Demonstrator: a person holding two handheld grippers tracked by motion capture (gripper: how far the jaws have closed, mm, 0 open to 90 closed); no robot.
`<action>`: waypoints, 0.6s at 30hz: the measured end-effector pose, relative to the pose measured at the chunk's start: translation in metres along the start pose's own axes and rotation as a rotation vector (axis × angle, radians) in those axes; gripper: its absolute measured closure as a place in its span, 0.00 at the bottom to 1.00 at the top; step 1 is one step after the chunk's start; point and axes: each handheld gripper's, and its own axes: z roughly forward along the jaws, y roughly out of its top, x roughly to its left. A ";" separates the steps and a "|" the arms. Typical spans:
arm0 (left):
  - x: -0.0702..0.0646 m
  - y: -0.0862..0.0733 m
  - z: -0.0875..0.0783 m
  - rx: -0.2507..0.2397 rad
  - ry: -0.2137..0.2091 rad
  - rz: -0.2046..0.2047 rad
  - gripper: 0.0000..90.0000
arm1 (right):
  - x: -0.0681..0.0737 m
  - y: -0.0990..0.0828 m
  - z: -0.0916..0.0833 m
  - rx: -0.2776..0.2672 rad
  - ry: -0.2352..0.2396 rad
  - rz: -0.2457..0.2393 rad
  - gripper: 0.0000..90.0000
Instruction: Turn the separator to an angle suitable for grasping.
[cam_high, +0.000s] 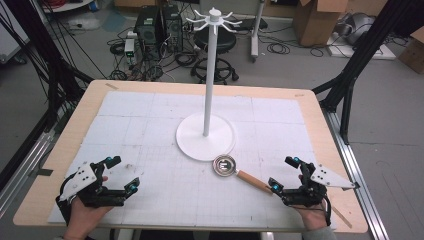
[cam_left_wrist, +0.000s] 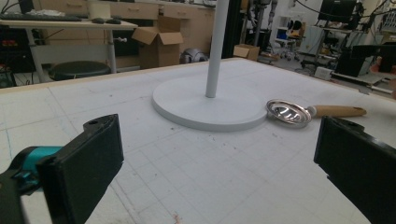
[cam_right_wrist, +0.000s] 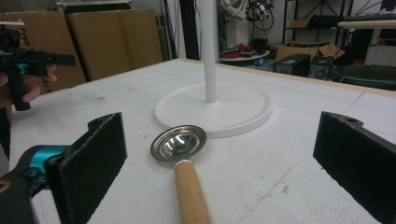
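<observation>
High view shows the ladle (cam_high: 235, 170) lying on the white table (cam_high: 150, 125), its bowl touching the stand base (cam_high: 192, 140). The right gripper (cam_high: 285, 174) is near its wooden handle, jaws wide apart and empty. The left gripper (cam_high: 122, 173) is also spread, well apart from it.

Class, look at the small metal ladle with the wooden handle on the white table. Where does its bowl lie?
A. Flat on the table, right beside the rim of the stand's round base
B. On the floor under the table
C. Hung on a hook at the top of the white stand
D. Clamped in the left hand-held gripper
A: the ladle lies flat on the table, its bowl at the edge of the stand's round base, and no jaws are on it.
</observation>
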 end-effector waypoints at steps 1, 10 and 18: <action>0.000 0.000 0.000 0.001 0.001 0.002 0.02 | -0.001 0.000 0.000 0.000 -0.003 0.008 0.02; 0.000 0.000 -0.001 -0.002 0.009 0.004 0.02 | 0.002 0.002 0.003 0.010 0.006 -0.011 0.02; 0.000 0.001 0.001 -0.003 0.010 0.007 0.02 | 0.005 0.005 0.001 0.015 0.026 -0.011 0.07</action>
